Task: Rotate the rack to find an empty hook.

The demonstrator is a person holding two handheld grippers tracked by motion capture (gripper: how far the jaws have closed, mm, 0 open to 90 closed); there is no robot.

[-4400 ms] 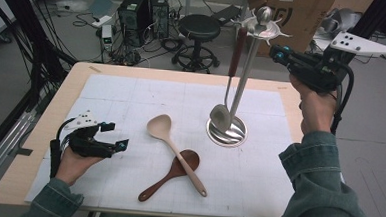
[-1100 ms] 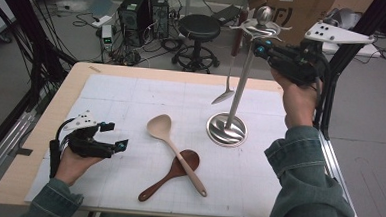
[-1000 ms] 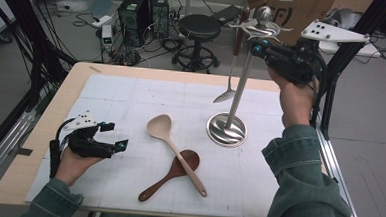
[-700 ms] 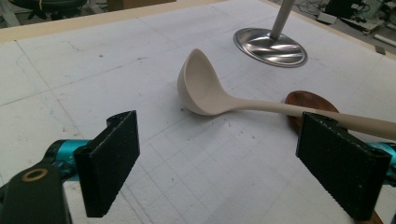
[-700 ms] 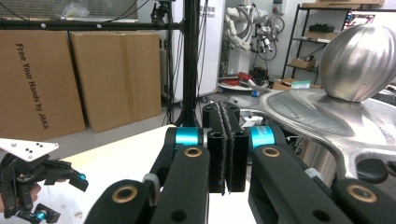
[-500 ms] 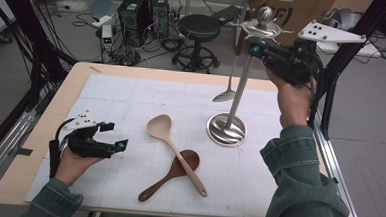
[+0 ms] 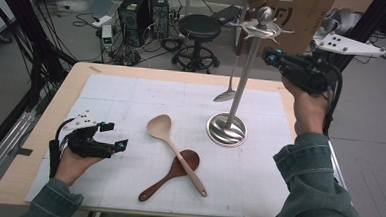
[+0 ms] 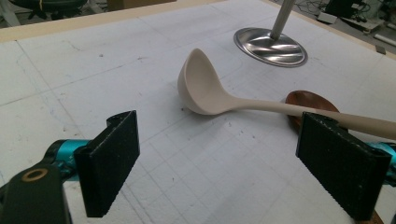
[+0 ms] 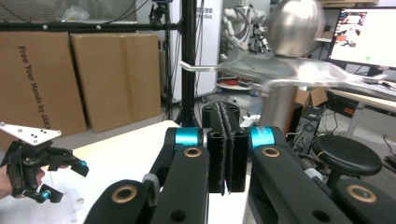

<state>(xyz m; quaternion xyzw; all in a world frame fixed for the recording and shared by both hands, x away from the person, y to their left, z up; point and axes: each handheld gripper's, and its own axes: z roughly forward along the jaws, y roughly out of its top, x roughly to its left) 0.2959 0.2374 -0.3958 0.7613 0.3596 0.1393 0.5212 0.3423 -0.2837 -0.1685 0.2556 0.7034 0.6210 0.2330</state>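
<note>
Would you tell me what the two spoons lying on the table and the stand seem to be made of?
Pale spoon: matte beige, probably silicone or plastic, no grain visible. Dark spoon: reddish-brown, likely varnished wood. Stand: polished metal, since its base mirrors light.

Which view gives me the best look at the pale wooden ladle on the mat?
The left gripper view: the pale ladle lies close, bowl and handle sharp, its handle crossing the dark spoon. The high view shows it whole but small. The right gripper view faces the stand's top.
</note>
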